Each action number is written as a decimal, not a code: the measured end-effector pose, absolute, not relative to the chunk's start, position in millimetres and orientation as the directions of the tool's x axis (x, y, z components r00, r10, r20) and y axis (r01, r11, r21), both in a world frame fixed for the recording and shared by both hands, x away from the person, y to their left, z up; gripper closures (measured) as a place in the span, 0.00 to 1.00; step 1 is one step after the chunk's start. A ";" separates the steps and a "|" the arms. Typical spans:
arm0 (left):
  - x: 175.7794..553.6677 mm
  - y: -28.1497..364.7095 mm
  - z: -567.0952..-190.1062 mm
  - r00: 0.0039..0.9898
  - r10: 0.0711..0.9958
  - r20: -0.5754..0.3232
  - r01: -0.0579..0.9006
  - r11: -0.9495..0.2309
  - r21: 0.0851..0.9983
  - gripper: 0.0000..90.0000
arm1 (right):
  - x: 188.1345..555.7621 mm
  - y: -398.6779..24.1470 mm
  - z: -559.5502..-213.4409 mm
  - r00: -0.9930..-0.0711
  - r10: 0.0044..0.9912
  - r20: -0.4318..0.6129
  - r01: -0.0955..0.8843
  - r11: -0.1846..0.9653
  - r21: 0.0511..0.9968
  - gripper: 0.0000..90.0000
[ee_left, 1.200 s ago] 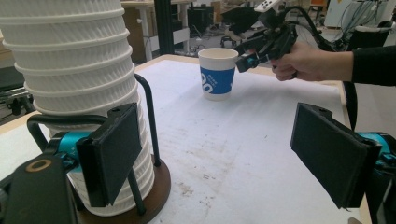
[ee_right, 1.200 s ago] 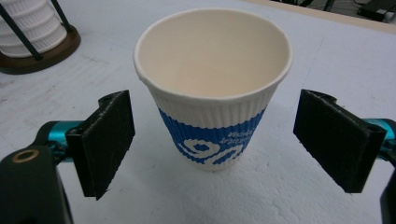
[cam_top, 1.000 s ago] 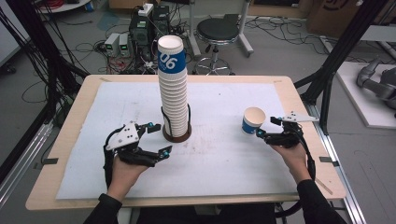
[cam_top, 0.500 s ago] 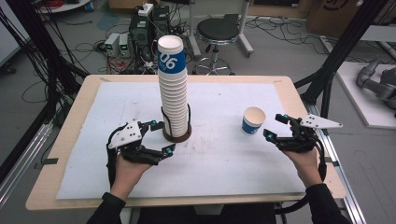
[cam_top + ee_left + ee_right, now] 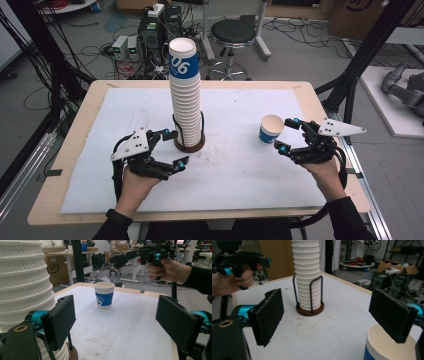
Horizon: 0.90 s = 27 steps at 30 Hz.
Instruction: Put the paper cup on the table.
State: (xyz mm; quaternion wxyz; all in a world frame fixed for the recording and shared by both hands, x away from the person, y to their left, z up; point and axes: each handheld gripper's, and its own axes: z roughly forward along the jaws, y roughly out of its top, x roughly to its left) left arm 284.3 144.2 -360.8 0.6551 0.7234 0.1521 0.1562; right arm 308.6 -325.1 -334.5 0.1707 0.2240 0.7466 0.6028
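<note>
Holding my right gripper spread beside lone cup at centre right; my left gripper spread, hovering near cup stack.

floor: grey, cabled | stool | cardboard boxes | black frame posts

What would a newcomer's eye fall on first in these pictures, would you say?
Most likely the tall stack of paper cups, standing in a wire holder on a round base near the middle of the table. Next, the single blue and white cup standing upright to its right, with the open right tongs just beside it and the open left tongs near the stack's base.
</note>
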 end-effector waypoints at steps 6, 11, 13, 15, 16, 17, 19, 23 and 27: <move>282.5 147.0 -358.3 0.907 0.421 0.020 0.018 -0.085 0.996 0.18 | 304.4 -322.6 -322.9 -0.849 0.529 0.015 0.118 0.162 0.980 0.14; 281.7 146.8 -355.7 0.907 0.421 0.021 0.015 -0.082 0.997 0.18 | 303.2 -323.2 -323.3 -0.852 0.522 0.033 0.135 0.158 0.978 0.14; 281.1 146.9 -354.3 0.907 0.419 0.025 0.012 -0.084 0.996 0.18 | 303.3 -324.2 -323.2 -0.851 0.524 0.035 0.136 0.156 0.978 0.15; 280.9 146.6 -353.4 0.908 0.418 0.025 0.010 -0.083 0.996 0.18 | 303.1 -324.9 -323.0 -0.853 0.521 0.034 0.132 0.151 0.980 0.15; 280.9 146.7 -353.2 0.908 0.418 0.026 0.009 -0.082 0.997 0.18 | 303.1 -325.1 -322.7 -0.853 0.520 0.035 0.131 0.149 0.980 0.15; 281.5 146.9 -353.0 0.909 0.416 0.028 0.008 -0.085 0.996 0.18 | 303.3 -325.1 -322.6 -0.854 0.519 0.036 0.130 0.148 0.980 0.15; 282.2 146.9 -353.1 0.910 0.415 0.022 0.015 -0.084 0.996 0.18 | 303.2 -324.9 -322.6 -0.853 0.521 0.038 0.133 0.147 0.980 0.15; 283.0 147.7 -353.4 0.909 0.416 0.019 0.018 -0.084 0.996 0.18 | 304.4 -324.5 -323.8 -0.856 0.516 0.042 0.139 0.151 0.979 0.15; 283.2 149.0 -352.8 0.907 0.420 0.018 0.018 -0.082 0.996 0.18 | 305.0 -324.4 -324.2 -0.857 0.514 0.041 0.138 0.151 0.979 0.15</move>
